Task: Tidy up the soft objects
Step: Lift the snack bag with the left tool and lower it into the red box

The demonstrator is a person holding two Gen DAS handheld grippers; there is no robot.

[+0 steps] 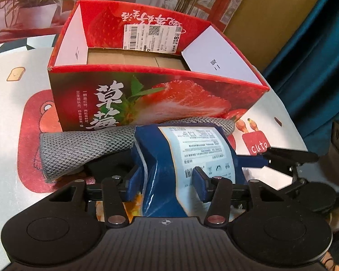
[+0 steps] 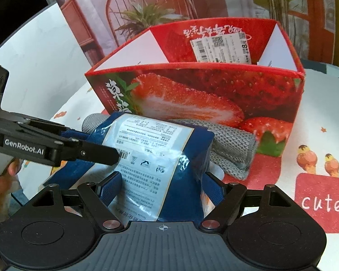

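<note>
While the red strawberry box [image 1: 147,94] stands open on the printed tablecloth [image 1: 15,103] with nothing soft showing inside it, we list the task as scarcely begun: only the brown cardboard floor and white inner flaps show in the left wrist view, and in the right wrist view the interior is mostly hidden behind the front wall. Item one, a blue snack bag [image 1: 180,158] with a white printed label, lies just in front of the box and partly on top of item two, a grey knitted cloth [image 1: 79,149], which rests against the foot of the box's front wall. We record the left gripper [image 1: 165,187] half closed with its blue pads pressing into the bag's sides, which buckle inward between them, so we count the bag as gripped on that end. We record the right gripper [image 2: 162,192] standing wider, its pads flanking the other end of the same bag [image 2: 156,158]; the bag's edge crumples near the right-hand pad, but we cannot tell whether the pads actually press on it. The left gripper's finger [image 2: 97,151] also shows across the bag in the right wrist view. Outstanding, in our judgement: lift the bag over the front wall and set it in the box, then collect the grey cloth [image 2: 232,149] likewise. Whether further soft items lie outside the frames we cannot say.
</note>
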